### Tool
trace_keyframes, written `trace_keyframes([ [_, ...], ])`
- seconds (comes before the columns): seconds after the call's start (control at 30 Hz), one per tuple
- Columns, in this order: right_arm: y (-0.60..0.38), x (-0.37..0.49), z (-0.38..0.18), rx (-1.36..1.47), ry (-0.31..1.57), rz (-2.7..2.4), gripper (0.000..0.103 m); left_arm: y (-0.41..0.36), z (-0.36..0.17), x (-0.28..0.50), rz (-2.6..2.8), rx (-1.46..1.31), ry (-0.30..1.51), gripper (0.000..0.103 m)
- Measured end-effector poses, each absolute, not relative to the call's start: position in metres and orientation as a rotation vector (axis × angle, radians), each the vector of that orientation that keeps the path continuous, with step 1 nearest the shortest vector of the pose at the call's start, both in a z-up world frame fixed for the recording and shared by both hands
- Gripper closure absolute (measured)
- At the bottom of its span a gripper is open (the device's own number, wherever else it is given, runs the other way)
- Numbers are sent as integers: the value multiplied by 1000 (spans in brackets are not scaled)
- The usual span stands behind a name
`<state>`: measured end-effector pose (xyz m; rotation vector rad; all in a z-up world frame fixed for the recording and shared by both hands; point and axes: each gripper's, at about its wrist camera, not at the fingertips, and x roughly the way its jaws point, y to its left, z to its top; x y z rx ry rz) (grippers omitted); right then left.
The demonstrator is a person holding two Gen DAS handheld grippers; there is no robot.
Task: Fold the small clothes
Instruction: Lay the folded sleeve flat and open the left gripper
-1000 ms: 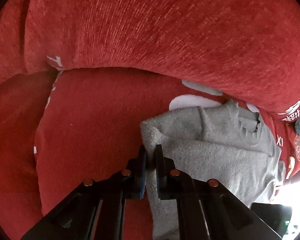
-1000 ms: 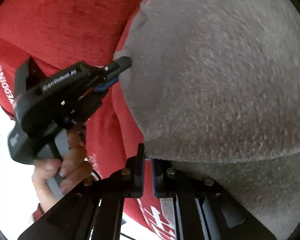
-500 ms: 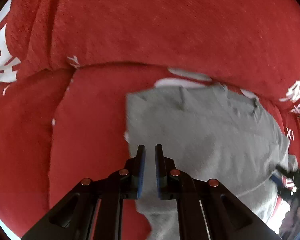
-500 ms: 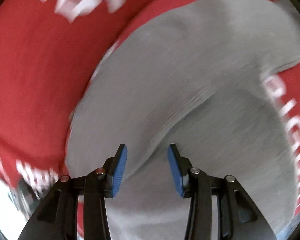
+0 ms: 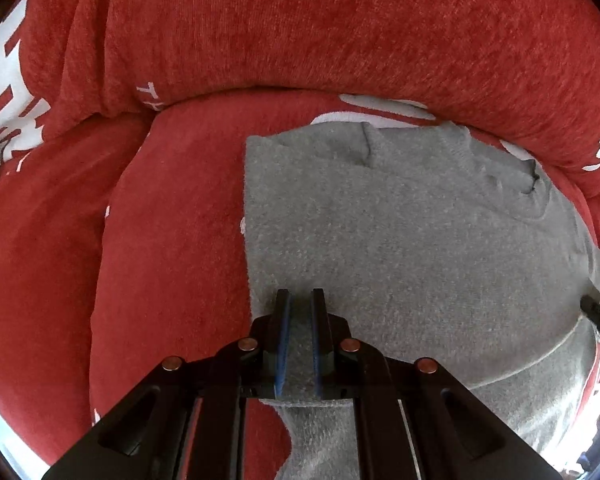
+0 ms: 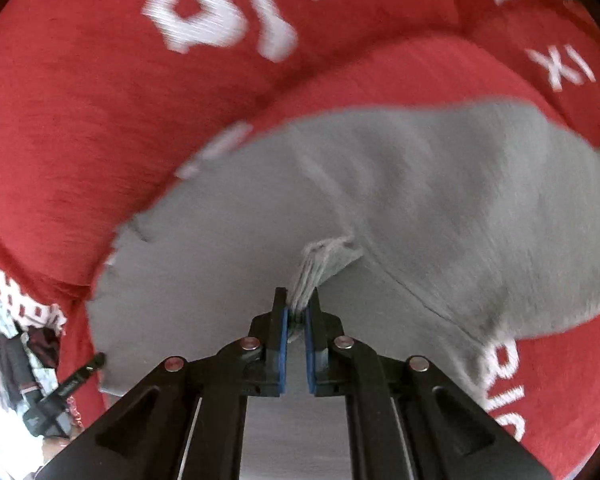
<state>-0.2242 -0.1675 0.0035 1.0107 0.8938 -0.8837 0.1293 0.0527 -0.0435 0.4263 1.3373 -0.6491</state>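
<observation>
Grey knit small garment (image 5: 400, 248) lies flat on red sofa cushion (image 5: 172, 240). Right gripper (image 6: 296, 316) clenched on a bunched fold; left gripper (image 5: 299, 320) slightly parted, holding nothing. Risk: one-sided pull drags the fabric, skews the fold.

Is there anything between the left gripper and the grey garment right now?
Nothing visible. The left gripper is directly over the grey garment, which lies spread on the red cover, with only bare grey cloth showing between its narrowly parted fingers. The right gripper pinches a fold.
</observation>
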Motion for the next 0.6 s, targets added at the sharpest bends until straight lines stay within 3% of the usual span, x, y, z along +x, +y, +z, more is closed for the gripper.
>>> trace_keyframes([
  [0.13,-164,-245,18,1002,895,-956,89,51,-36,123,-633,468,1328,93],
  [0.3,-154,-254,27,1003,942,-951,88,45,-19,104,-654,497,1312,93],
  [0.37,-149,-253,26,1021,946,-941,83,41,-13,93,-666,508,1314,90],
  [0.4,-146,-255,26,1030,947,-933,80,39,-10,87,-667,522,1313,64],
  [0.43,-143,-259,27,1042,946,-926,74,37,-8,83,-664,531,1307,21],
  [0.47,-139,-260,28,1051,945,-919,70,35,-4,75,-650,544,1282,8],
  [0.6,-127,-270,28,1093,946,-878,68,22,1,50,-669,591,1263,5],
])
